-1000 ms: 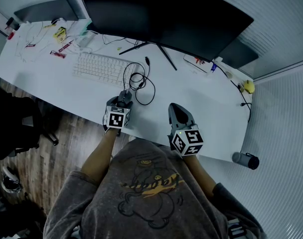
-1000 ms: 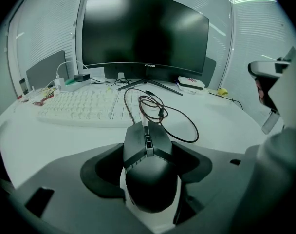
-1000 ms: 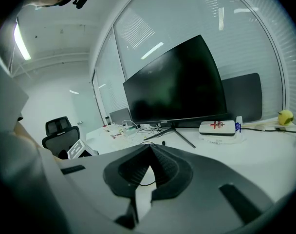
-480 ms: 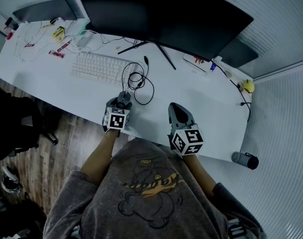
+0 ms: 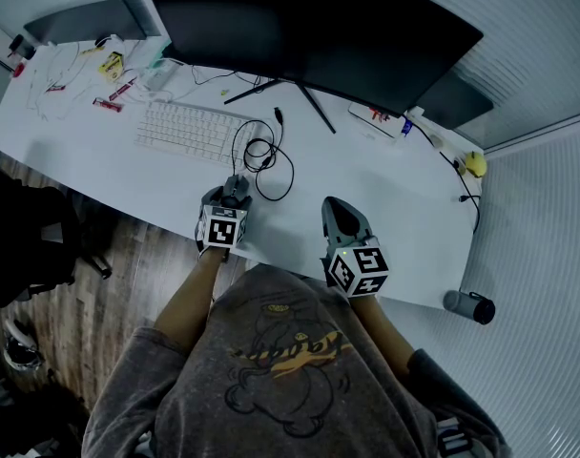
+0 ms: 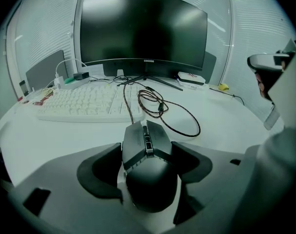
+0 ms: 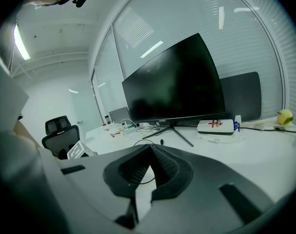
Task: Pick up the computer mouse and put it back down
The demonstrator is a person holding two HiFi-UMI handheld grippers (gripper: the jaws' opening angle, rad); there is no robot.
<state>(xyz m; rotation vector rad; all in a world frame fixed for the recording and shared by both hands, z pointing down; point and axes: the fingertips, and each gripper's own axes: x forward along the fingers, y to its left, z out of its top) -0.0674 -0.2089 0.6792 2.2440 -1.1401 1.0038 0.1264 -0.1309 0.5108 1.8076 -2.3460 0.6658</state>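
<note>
Pointing: the computer mouse (image 6: pixel 149 165) is aimed nose-first at 12 o'clock, toward the monitor (image 6: pixel 143 28), with its rounded back at 6 o'clock.
Long axis: it is laid in line with the jaws, running 6 to 12 o'clock in the left gripper view.
Look: a dark grey, angular shell is seen, with two buttons split by a scroll wheel; a braided cable (image 6: pixel 172 113) is led from the nose into loose loops.
Place: the mouse is found near the front edge of the white worktop (image 5: pixel 366 179), at 5 o'clock from the keyboard (image 6: pixel 84 104); whether it is lifted clear cannot be told.
Left gripper (image 5: pixel 234 195): the jaws are closed against both flanks of the mouse.
Right gripper (image 7: pixel 151 165): the jaws are pressed together with nothing held; it is kept at 3 o'clock of the left gripper, apart from it.
</note>
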